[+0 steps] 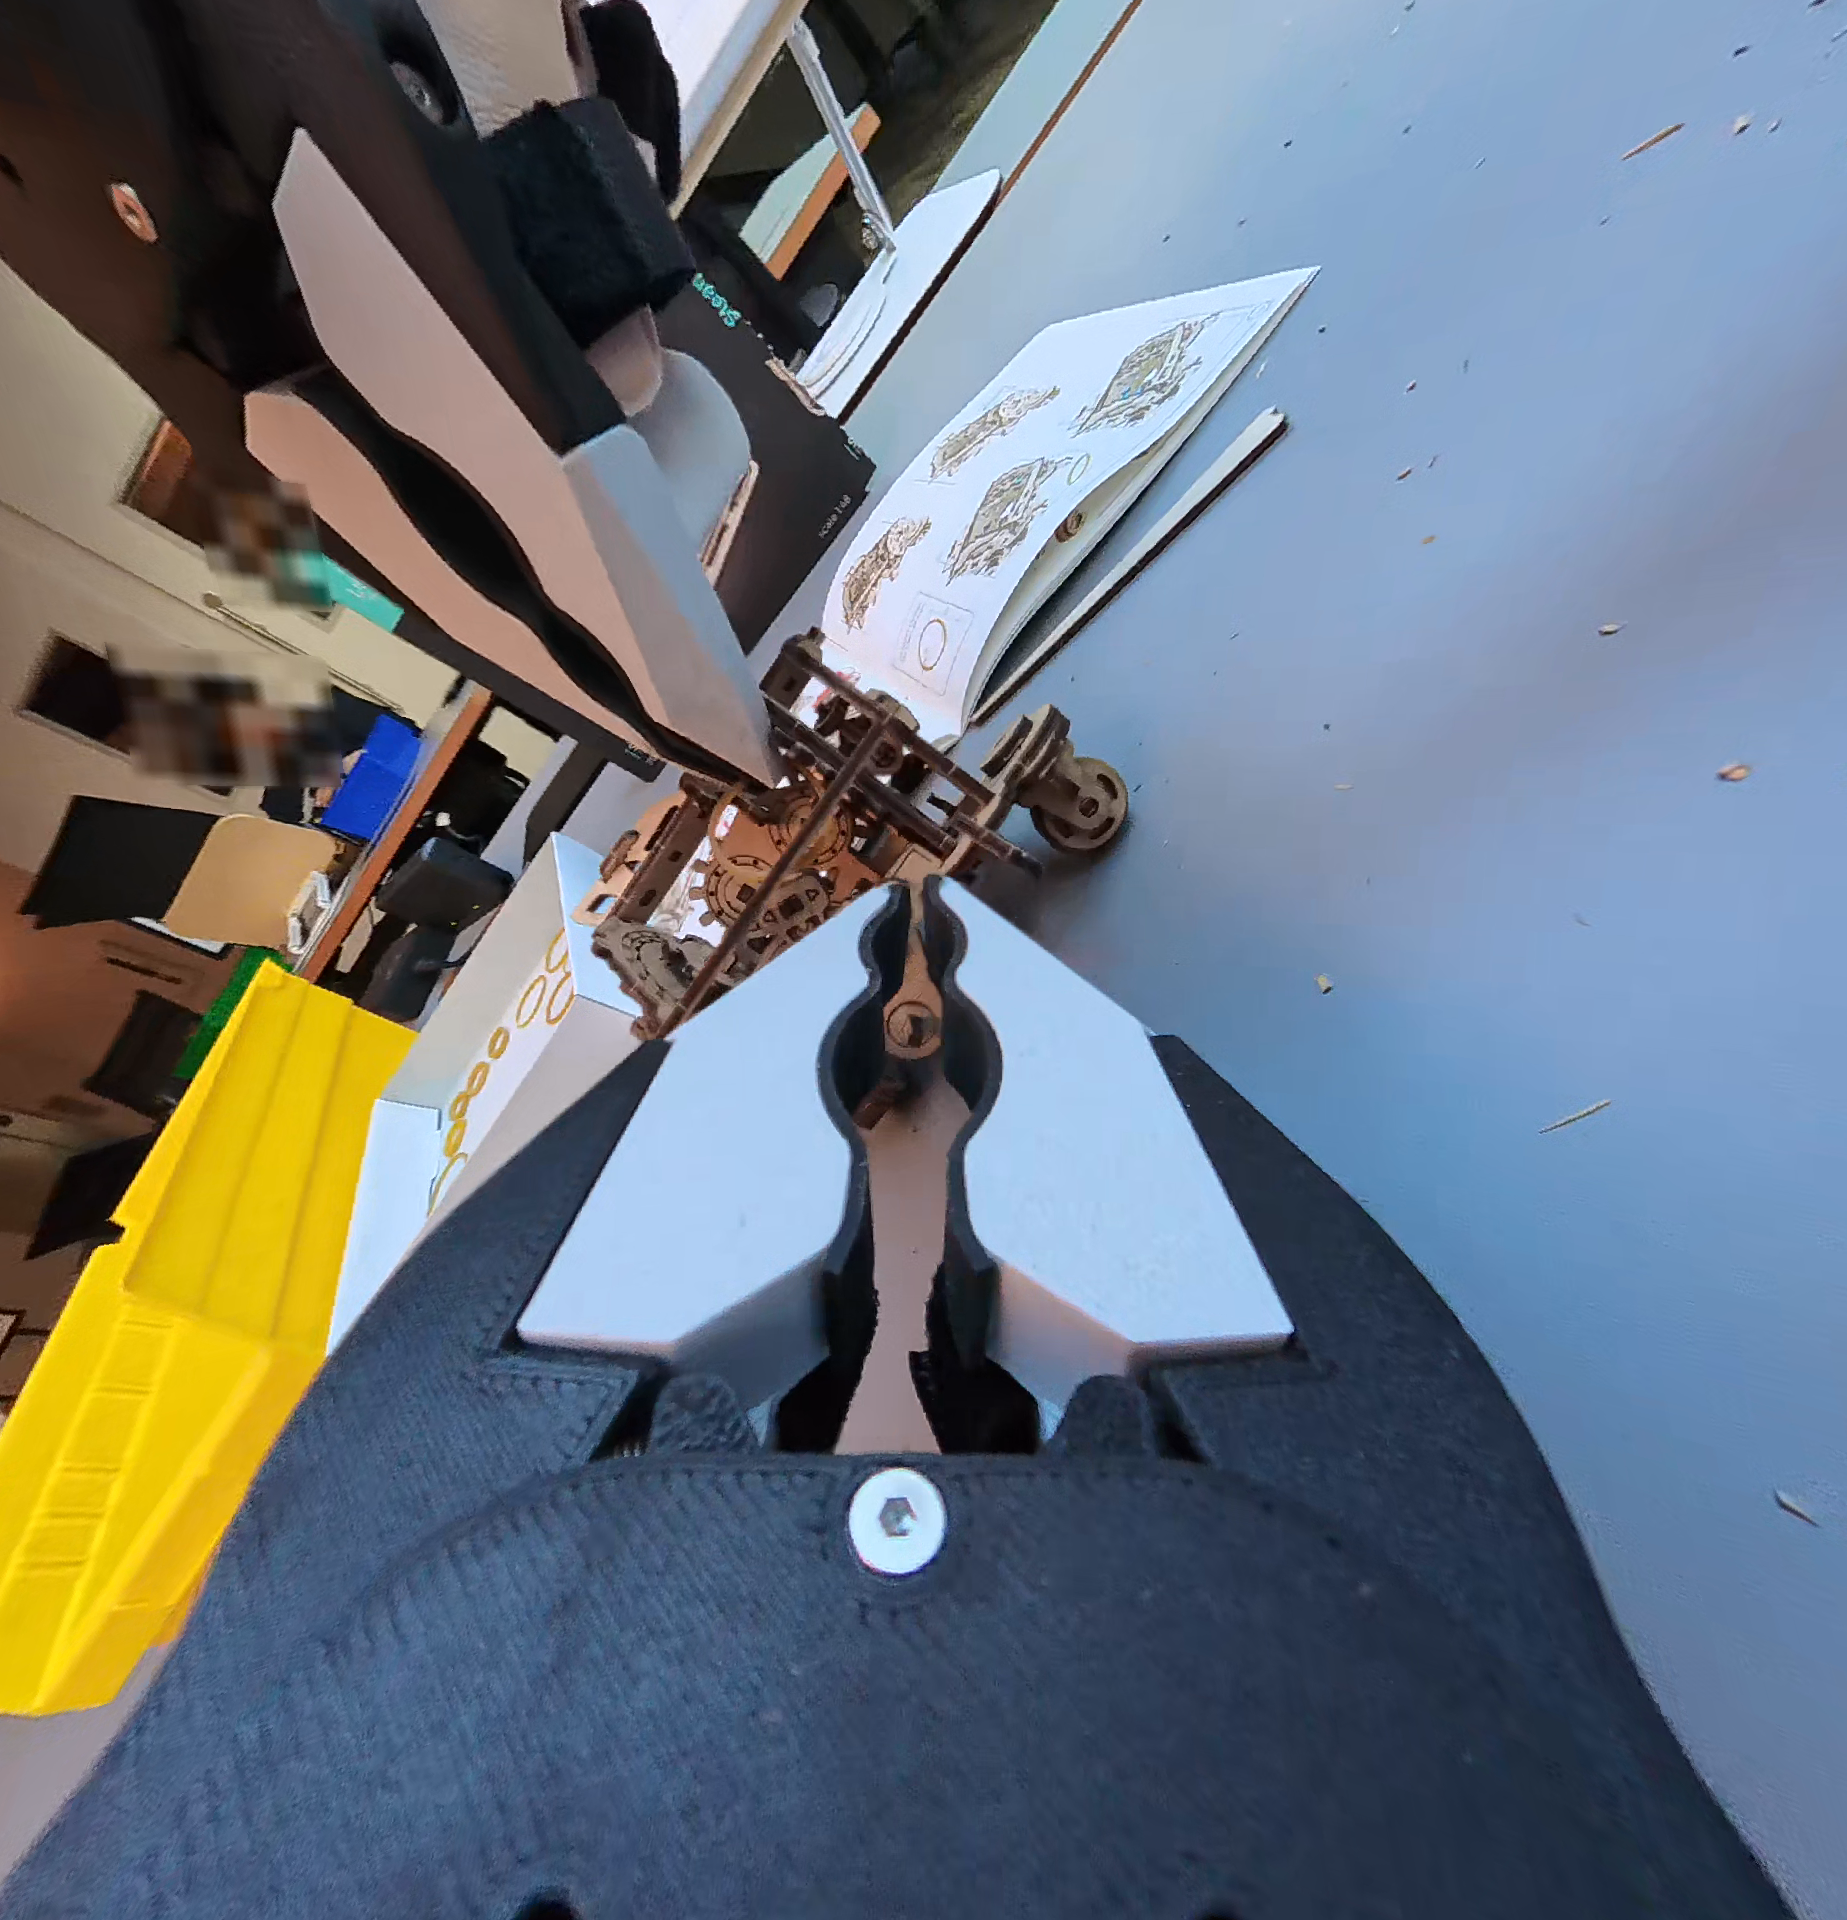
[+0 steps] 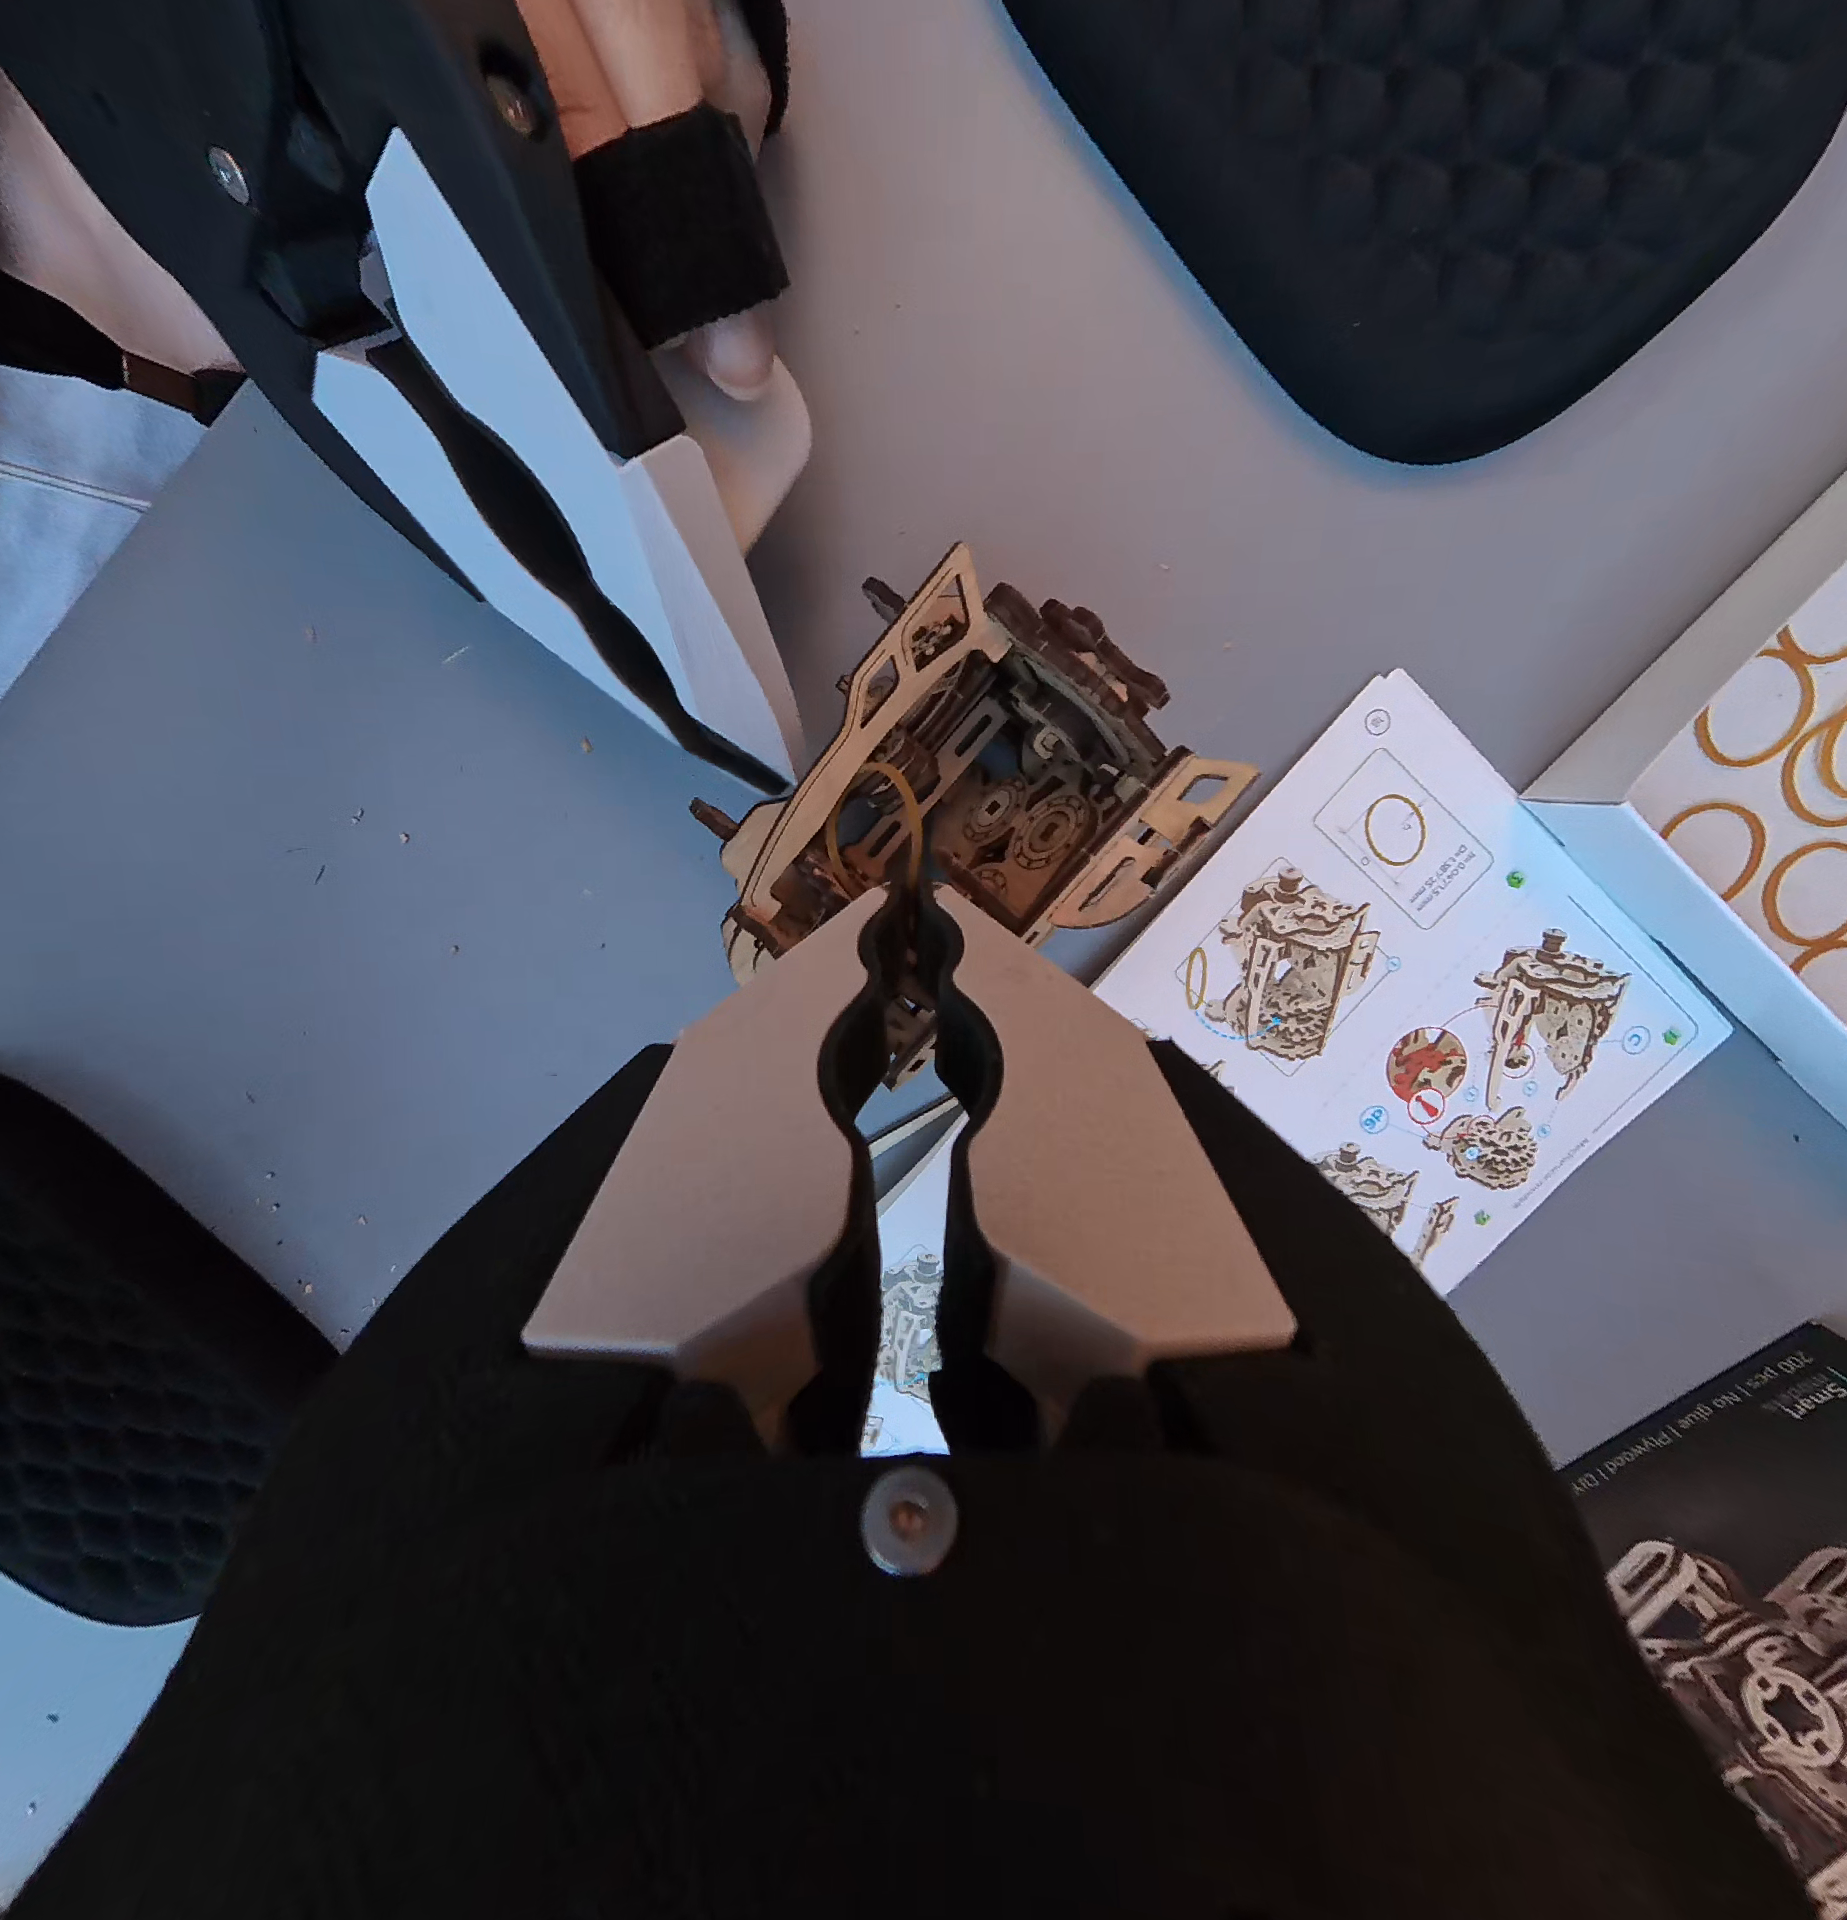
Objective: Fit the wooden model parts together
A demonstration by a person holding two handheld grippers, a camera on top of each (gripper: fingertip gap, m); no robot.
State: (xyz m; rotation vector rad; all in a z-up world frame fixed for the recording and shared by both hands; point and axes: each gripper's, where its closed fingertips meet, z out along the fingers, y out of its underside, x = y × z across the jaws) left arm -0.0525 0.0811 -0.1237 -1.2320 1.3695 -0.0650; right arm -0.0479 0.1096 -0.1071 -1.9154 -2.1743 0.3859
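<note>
The wooden model, a gear-filled frame with a wheel, lies on the grey table. My left gripper is shut on a small wooden part at the model's near edge. In the right wrist view the model lies on its side. My right gripper is shut on a yellow rubber band, whose loop hangs over the model's gears. The left gripper comes in from the upper left and pinches the model's edge. The right gripper touches the model's top in the left wrist view.
An open instruction booklet lies right of the model. A white box of rubber bands and a black kit box sit further right. A yellow bin stands at the left. Black chair seats flank the table. Wood chips litter the top. Both grippers' tips are close together, under 4 cm apart.
</note>
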